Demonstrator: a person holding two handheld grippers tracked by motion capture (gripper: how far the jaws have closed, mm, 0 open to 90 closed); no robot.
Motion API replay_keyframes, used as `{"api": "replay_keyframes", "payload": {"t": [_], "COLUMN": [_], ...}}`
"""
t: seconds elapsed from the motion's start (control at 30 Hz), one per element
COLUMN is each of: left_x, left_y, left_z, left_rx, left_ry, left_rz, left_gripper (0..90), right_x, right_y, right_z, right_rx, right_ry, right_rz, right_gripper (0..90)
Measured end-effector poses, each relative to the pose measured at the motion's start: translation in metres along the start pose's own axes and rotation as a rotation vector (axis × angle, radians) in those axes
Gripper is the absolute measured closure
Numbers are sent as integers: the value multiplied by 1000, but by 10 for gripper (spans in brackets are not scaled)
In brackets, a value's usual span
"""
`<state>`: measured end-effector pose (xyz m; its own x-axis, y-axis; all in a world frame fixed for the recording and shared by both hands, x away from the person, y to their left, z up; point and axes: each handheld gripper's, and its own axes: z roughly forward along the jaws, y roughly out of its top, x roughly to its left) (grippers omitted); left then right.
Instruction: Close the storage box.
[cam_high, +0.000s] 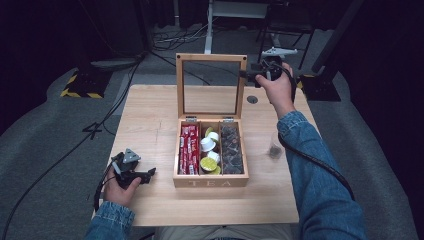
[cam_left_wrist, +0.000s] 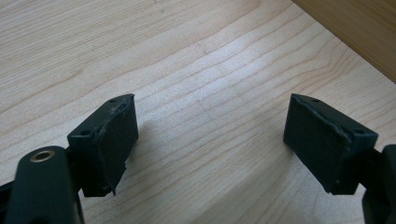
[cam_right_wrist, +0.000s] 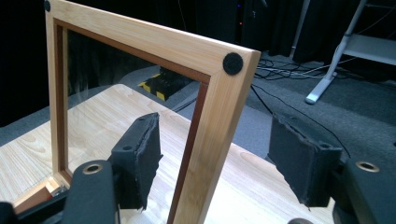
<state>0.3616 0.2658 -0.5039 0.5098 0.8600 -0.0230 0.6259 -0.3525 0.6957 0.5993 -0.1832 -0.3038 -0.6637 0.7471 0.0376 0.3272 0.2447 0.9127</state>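
A wooden tea box stands open in the middle of the table, its glass-paned lid upright at the back. Red packets fill the left compartment, white and yellow-green capsules the middle one, dark pods the right one. My right gripper is at the lid's upper right corner. In the right gripper view the lid frame stands between the open jaws of my right gripper, with a gap on each side. My left gripper rests low near the table's front left; its jaws are open over bare wood.
A clear glass with something dark at its bottom stands right of the box, beside the denim sleeve. A round cable hole sits in the light wooden table behind it. Cables and stand feet lie on the floor beyond.
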Motion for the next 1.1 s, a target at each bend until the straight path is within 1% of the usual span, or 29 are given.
{"api": "replay_keyframes", "payload": {"t": [0.1, 0.27, 0.37, 0.67, 0.77, 0.87, 0.97, 1.1], "left_x": [0, 0, 0, 0, 0, 0, 0, 0], "left_y": [0, 0, 0, 0, 0, 0, 0, 0], "left_z": [0, 0, 0, 0, 0, 0, 0, 0], "left_rx": [2, 2, -1, 1, 2, 1, 1, -1], "left_ry": [0, 0, 0, 1, 0, 1, 0, 0], "left_rz": [2, 2, -1, -1, -1, -2, 0, 0], "left_gripper": [180, 180, 180, 180, 180, 180, 180, 180], "right_x": [-1, -1, 0, 0, 0, 0, -1, 0], "right_y": [1, 2, 3, 1, 0, 0, 1, 2], "right_z": [8, 17, 21, 30, 31, 31, 29, 24], "right_rx": [8, 1, 9, 20, 20, 18, 16, 17], "right_ry": [3, 12, 12, 30, 46, 47, 54, 59], "right_rz": [3, 23, 20, 43, 52, 61, 67, 61], "right_gripper": [347, 373, 384, 462, 498, 510, 529, 550]}}
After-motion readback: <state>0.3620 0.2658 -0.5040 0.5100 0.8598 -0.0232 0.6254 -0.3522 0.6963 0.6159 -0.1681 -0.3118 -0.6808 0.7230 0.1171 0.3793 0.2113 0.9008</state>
